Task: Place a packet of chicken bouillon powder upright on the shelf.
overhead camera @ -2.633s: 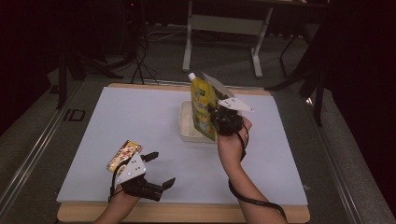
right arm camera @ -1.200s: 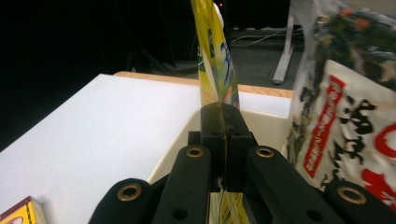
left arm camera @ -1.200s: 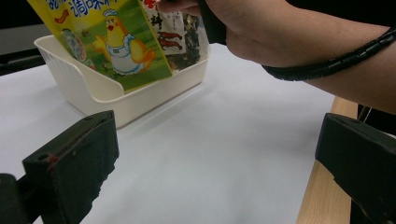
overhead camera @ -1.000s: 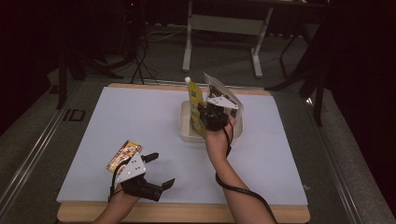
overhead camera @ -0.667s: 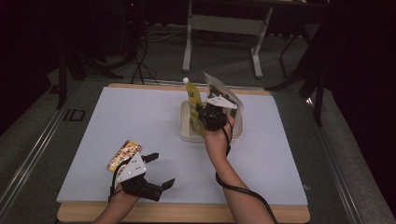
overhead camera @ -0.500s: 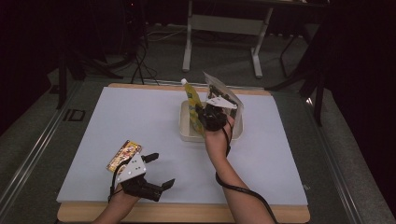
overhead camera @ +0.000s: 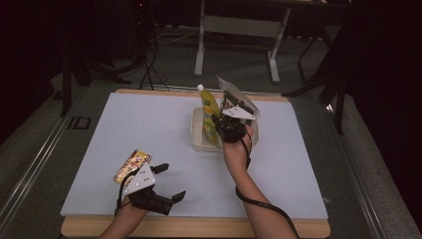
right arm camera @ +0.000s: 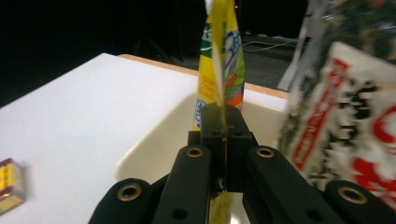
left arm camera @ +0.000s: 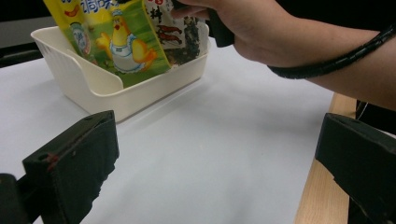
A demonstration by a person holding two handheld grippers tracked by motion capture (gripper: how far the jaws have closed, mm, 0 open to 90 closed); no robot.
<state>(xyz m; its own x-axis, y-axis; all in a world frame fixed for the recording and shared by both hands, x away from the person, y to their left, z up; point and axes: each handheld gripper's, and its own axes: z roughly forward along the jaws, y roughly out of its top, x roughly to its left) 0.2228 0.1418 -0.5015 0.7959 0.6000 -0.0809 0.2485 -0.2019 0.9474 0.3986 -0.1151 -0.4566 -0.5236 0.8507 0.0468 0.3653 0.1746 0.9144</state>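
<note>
My right gripper (right arm camera: 223,140) clamped on yellow pouch (right arm camera: 219,70), upright in bin (overhead camera: 199,130); left gripper (overhead camera: 169,181) wide open, empty.

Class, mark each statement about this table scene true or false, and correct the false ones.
1. The right gripper is shut on the yellow-green pouch. True.
2. The pouch lies flat on the white mat. False: it stands with its lower end in the cream basket.
3. The left gripper has its jaws open with nothing between them. True.
4. The cream basket has nothing else in it. False: a black-and-white snack bag stands in it too.
5. A small yellow packet lies on the white mat near the left gripper. True.
</note>
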